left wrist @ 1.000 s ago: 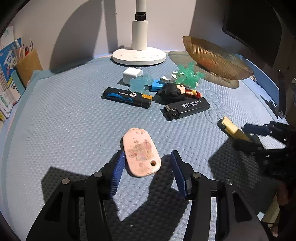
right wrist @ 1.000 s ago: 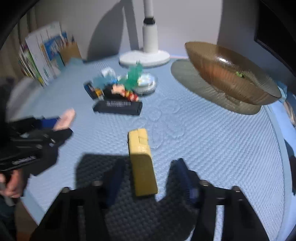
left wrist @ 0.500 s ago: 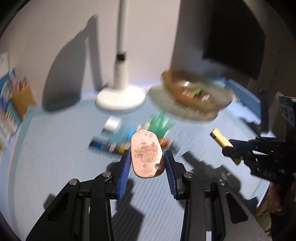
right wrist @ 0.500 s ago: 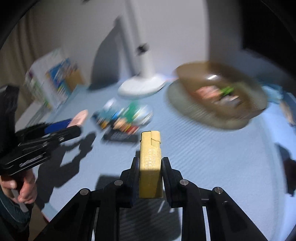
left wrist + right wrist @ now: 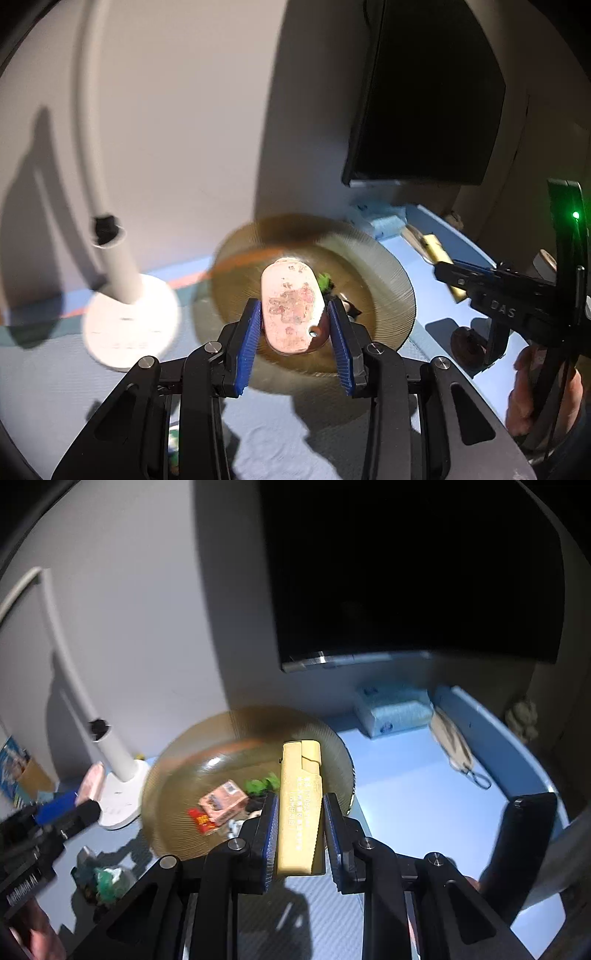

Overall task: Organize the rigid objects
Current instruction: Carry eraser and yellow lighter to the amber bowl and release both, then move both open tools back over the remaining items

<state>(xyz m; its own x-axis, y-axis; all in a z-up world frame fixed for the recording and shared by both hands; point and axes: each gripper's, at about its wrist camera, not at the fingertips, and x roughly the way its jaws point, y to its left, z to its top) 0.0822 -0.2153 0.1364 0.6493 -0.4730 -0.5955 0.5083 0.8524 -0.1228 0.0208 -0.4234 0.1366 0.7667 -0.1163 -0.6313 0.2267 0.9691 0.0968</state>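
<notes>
My left gripper (image 5: 293, 314) is shut on a flat pink oval tag (image 5: 291, 306) and holds it in the air over the amber ribbed glass bowl (image 5: 388, 280). My right gripper (image 5: 299, 808) is shut on a yellow lighter (image 5: 300, 805), held upright above the near rim of the same bowl (image 5: 173, 760). The bowl holds a pink card box (image 5: 223, 801), something green (image 5: 262, 784) and other small items. The right gripper with the lighter (image 5: 439, 258) also shows in the left wrist view, at the right. The left gripper with the tag (image 5: 90, 781) shows at the left of the right wrist view.
A white lamp base and stem (image 5: 129, 317) stand left of the bowl. A dark monitor (image 5: 406, 565) hangs behind. A tissue pack (image 5: 395, 710) and a face mask (image 5: 454, 746) lie at the back right. Green toys (image 5: 107, 878) lie on the blue mat (image 5: 406, 812).
Both grippers closed on their objects, lifted them off the mat and carried them over to the amber bowl, which now fills the middle of both views.
</notes>
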